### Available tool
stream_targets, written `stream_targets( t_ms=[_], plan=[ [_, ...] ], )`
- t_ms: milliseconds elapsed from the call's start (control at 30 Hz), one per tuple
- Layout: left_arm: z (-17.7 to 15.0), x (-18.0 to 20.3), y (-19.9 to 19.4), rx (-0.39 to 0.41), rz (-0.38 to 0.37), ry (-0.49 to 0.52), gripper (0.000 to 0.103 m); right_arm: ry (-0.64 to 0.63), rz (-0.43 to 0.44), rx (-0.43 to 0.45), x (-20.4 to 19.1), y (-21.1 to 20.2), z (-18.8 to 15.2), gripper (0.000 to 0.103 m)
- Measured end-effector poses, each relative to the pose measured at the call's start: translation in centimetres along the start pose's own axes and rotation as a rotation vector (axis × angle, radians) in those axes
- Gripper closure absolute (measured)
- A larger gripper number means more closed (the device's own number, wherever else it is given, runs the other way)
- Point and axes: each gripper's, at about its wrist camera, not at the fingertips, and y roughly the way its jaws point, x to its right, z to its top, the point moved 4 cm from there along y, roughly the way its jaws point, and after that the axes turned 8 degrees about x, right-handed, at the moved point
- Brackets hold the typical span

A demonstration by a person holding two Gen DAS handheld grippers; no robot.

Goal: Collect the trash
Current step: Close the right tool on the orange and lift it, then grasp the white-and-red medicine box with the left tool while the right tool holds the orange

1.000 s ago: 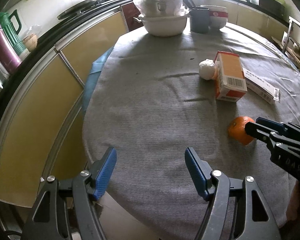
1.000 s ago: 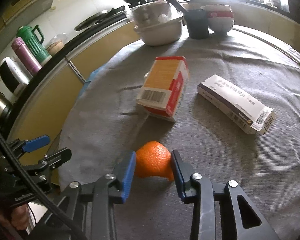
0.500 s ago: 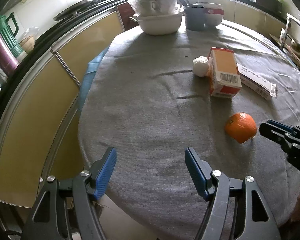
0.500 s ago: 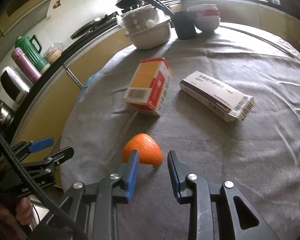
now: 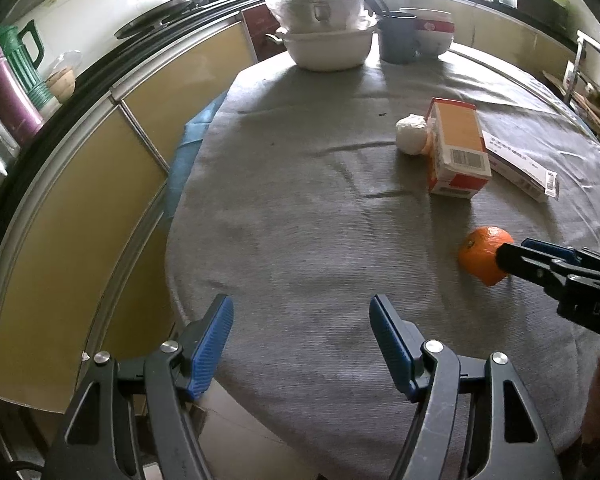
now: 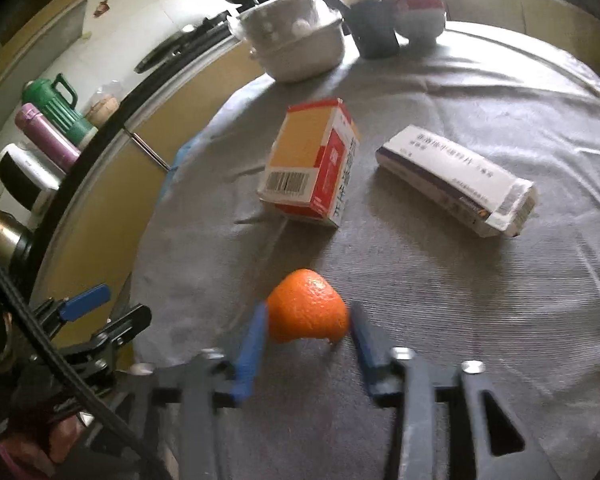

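step: grasping orange peel [image 6: 306, 312] on grey tablecloth [image 6: 480, 320] | right gripper [image 6: 308, 332] spread, peel between its fingers, unpinched | left gripper [image 5: 300, 340] spread, empty (near table edge) | next: likely close squarely, lift

Orange peel [image 6: 306, 308], grey cloth [image 5: 300, 220], blue fingers [image 5: 212, 340]; carton [image 6: 312, 168] orange, red, seemingly white.

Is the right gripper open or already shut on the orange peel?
Open. The right gripper has its blue fingers on each side of the orange peel, with a gap visible beside the right finger.
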Motion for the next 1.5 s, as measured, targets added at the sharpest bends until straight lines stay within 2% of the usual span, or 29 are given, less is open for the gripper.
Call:
stream_targets(
  t_ms=[167, 267, 367, 633, 733, 900, 1033, 1233, 1500],
  plan=[
    [-0.1, -0.5, 0.3, -0.008, 0.002, -0.013, 0.032, -0.092, -0.044, 0.008, -1.1, 1.1, -0.2, 0.045],
    [-0.2, -0.6, 0.5, -0.011, 0.003, -0.015, 0.032, -0.122, -0.064, 0.011, -1.1, 1.4, -0.6, 0.064],
    [0.0, -0.6, 0.5, -0.013, 0.001, -0.02, 0.032, -0.106, -0.069, 0.028, -0.7, 1.0, -0.8, 0.068],
    [3.3, 1.0, 0.7, 0.018, -0.081, -0.045, 0.032, -0.048, -0.094, 0.1, 1.8, -3.0, -1.1, 0.069],
    [5.7, 2.9, 1.1, 0.051, -0.142, -0.045, 0.032, -0.03, -0.117, 0.134, 2.8, -4.9, -1.3, 0.069],
    [8.8, 6.3, 2.7, 0.053, -0.207, -0.044, 0.032, 0.015, -0.145, 0.179, 4.7, -7.9, -2.0, 0.069],
    [9.8, 8.8, 4.1, 0.035, -0.207, -0.013, 0.032, 0.042, -0.178, 0.197, 6.4, -9.7, -2.9, 0.069],
    [10.1, 10.9, 5.8, 0.011, -0.193, 0.028, 0.032, 0.15, -0.182, 0.22, 9.9, -11.8, -3.9, 0.069],
    [10.0, 11.4, 6.5, -0.016, -0.255, -0.026, 0.032, 0.167, -0.181, 0.249, 10.7, -13.3, -4.1, 0.069]
  ],
)
